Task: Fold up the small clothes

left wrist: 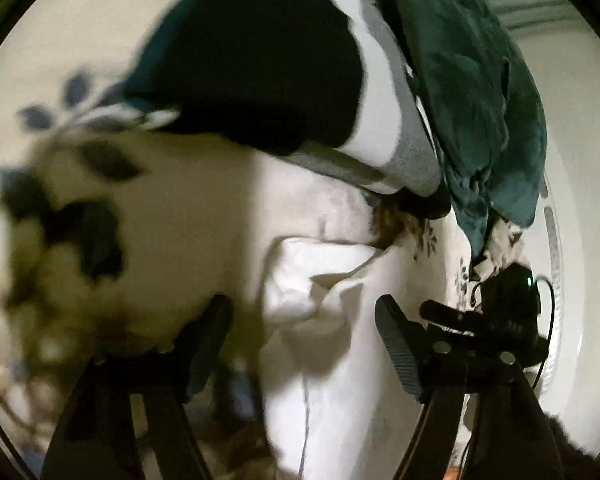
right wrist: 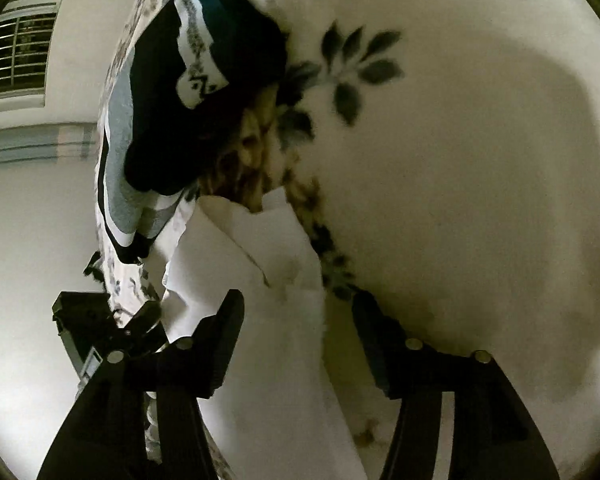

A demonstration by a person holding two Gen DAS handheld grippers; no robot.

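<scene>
Both tongs are hanging open, gripping nothing: left gripper and right gripper are each straddling the crumpled white garment lying on the floral bedspread, dark clothes pile just beyond.

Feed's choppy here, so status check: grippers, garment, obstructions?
Left gripper and right gripper open, empty. White garment lies between the jaws on floral bedspread. Clothes pile beyond, not blocking.

White garment on cream bedspread printed with dark leaves.
</scene>
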